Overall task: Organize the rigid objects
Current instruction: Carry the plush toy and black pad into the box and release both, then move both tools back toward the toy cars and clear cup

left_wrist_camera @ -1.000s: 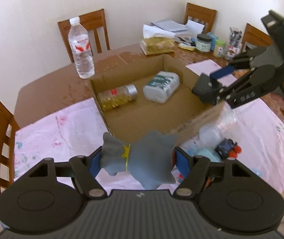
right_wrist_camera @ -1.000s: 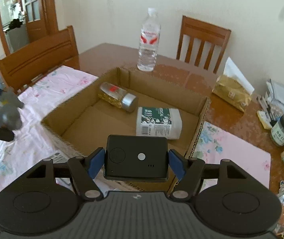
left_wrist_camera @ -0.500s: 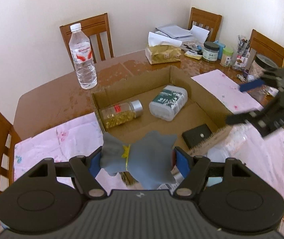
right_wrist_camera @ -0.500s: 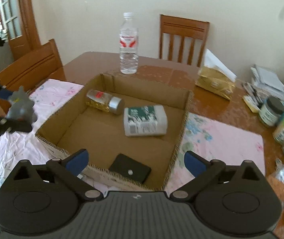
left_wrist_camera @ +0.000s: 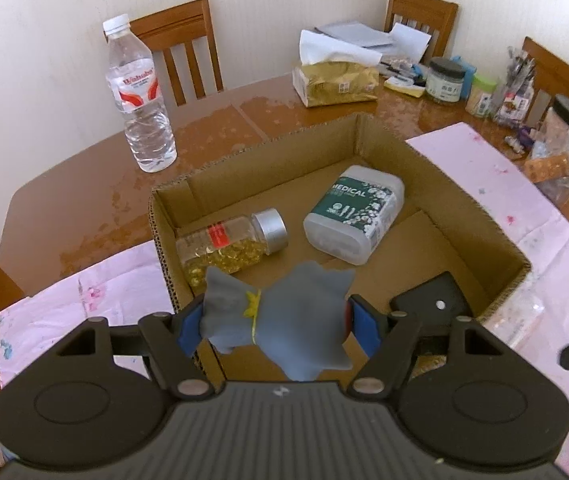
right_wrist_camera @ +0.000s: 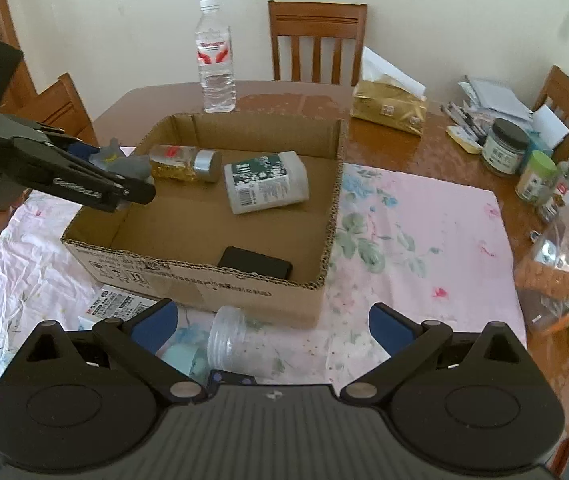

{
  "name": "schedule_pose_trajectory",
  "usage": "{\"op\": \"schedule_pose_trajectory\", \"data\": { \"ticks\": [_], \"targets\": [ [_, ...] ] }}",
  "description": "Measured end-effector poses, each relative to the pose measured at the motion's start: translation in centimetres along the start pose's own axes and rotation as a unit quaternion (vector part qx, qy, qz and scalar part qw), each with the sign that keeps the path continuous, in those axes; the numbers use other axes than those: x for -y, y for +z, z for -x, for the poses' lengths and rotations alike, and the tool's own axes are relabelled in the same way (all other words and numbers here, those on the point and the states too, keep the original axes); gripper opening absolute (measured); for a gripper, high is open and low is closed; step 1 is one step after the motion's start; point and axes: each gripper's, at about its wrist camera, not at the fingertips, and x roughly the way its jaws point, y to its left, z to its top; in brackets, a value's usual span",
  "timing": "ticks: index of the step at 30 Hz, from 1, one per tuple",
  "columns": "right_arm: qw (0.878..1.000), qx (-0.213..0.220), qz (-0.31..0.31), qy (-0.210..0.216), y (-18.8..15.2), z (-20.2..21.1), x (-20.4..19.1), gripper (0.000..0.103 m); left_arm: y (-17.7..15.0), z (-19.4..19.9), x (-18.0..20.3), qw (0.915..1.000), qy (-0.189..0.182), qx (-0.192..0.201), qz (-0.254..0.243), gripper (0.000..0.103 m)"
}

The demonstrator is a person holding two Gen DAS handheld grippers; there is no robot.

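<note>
An open cardboard box (left_wrist_camera: 480,208) (right_wrist_camera: 212,280) sits on the table. In it lie a jar of yellow capsules (left_wrist_camera: 232,240) (right_wrist_camera: 186,162), a white and green medical container (left_wrist_camera: 354,212) (right_wrist_camera: 266,186) and a black device (left_wrist_camera: 430,306) (right_wrist_camera: 254,262). My left gripper (left_wrist_camera: 272,324) (right_wrist_camera: 118,164) is shut on a grey figurine (left_wrist_camera: 280,320) (right_wrist_camera: 122,162) and holds it over the box's near-left corner. My right gripper (right_wrist_camera: 270,324) is open and empty, in front of the box, above a clear plastic cup (right_wrist_camera: 228,338).
A water bottle (left_wrist_camera: 140,96) (right_wrist_camera: 215,58) stands behind the box. A tissue pack (left_wrist_camera: 336,82) (right_wrist_camera: 390,106), jars (right_wrist_camera: 504,146) and stationery crowd the far right of the table. A large clear jar (left_wrist_camera: 568,148) stands at the right. Chairs surround the table.
My right gripper let go of the black device into the box, opened and drew back. My left gripper has moved forward with the figurine over the box's corner.
</note>
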Motion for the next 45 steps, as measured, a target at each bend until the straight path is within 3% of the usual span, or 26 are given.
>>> {"op": "schedule_pose_trajectory", "data": {
  "ticks": [1, 4, 5, 12, 21, 34, 45],
  "targets": [
    [1.000, 0.001, -0.002, -0.003, 0.0, 0.1, 0.1, 0.103, 0.1, -0.3, 0.1, 1.0000, 0.006, 0.000, -0.001, 0.076],
    [1.000, 0.003, -0.009, -0.008, -0.1, 0.2, 0.4, 0.103, 0.5, -0.3, 0.1, 0.9994, 0.028, 0.019, 0.004, 0.096],
    [1.000, 0.003, -0.011, -0.010, -0.2, 0.2, 0.5, 0.103, 0.7, 0.0, 0.0, 0.9990, 0.033, 0.028, 0.007, 0.098],
    [1.000, -0.001, -0.018, -0.022, -0.7, -0.1, 0.9, 0.103, 0.9, 1.7, -0.6, 0.9966, 0.050, 0.056, 0.035, 0.098],
    [0.999, -0.017, -0.010, -0.029, -2.6, -0.7, 0.8, 0.103, -1.7, 4.3, -0.2, 0.9937, 0.063, 0.069, 0.062, 0.098],
    [0.999, -0.052, -0.009, -0.010, -6.1, -3.6, -1.1, 0.103, -8.1, 6.9, 2.1, 0.9862, 0.091, 0.066, 0.121, 0.102],
    [0.997, -0.063, -0.042, -0.033, -6.7, -6.0, -1.1, 0.103, -10.6, 5.5, 4.0, 0.9880, 0.071, 0.033, 0.133, 0.102]
  ]
}}
